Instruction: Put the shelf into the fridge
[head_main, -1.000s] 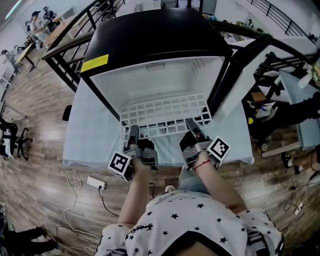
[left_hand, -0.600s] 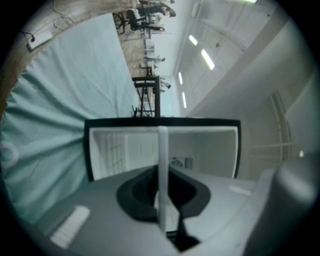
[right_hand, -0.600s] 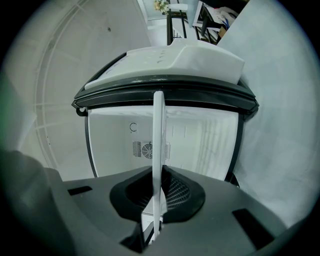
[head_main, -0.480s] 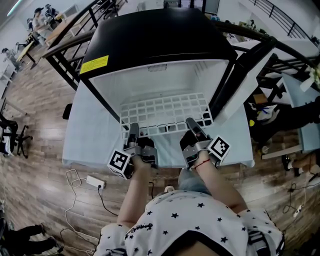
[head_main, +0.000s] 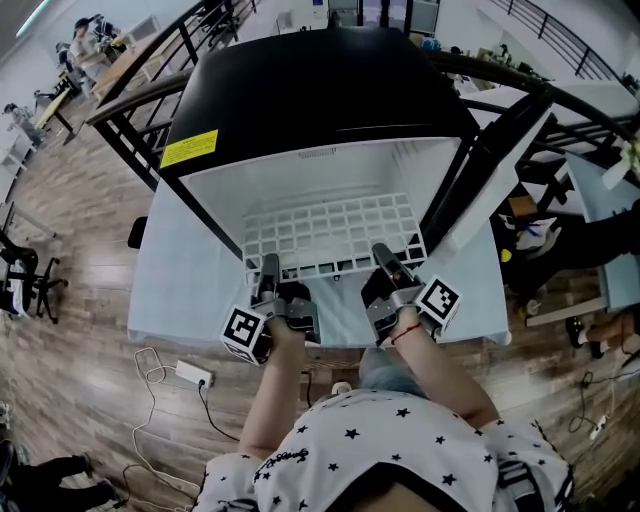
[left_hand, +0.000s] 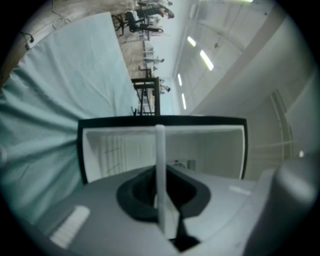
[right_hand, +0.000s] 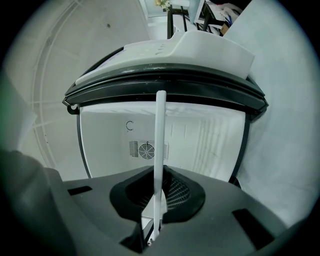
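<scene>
1. The shelf (head_main: 330, 232) is held by its near edge at the mouth of the fridge (head_main: 300, 90); its far part lies inside the white cavity, while its near rail is just outside the opening, above the desk (head_main: 165, 270).
2. The left hand-held gripper (head_main: 268, 264) is closed almost fully on the near rail, towards the left corner; in the left gripper view the rail is seen edge-on as a thin white bar pinched between the jaws.
3. The right hand-held gripper (head_main: 384, 254) is clamped on the same rail, towards the right corner; in its view the bar stands between the jaws, with the back wall and fan (right_hand: 147, 150) beyond.
4. Two grips set well apart are judged to be used so that the wide grid is kept level and square to the opening; a one-sided hold would let it twist.
5. The door (head_main: 490, 170) is swung open at the right, so the way in is left free.
6. The shelf is judged to be part-way in; a straight push between the side walls is called for, and a skewed one could jam a corner.
</scene>
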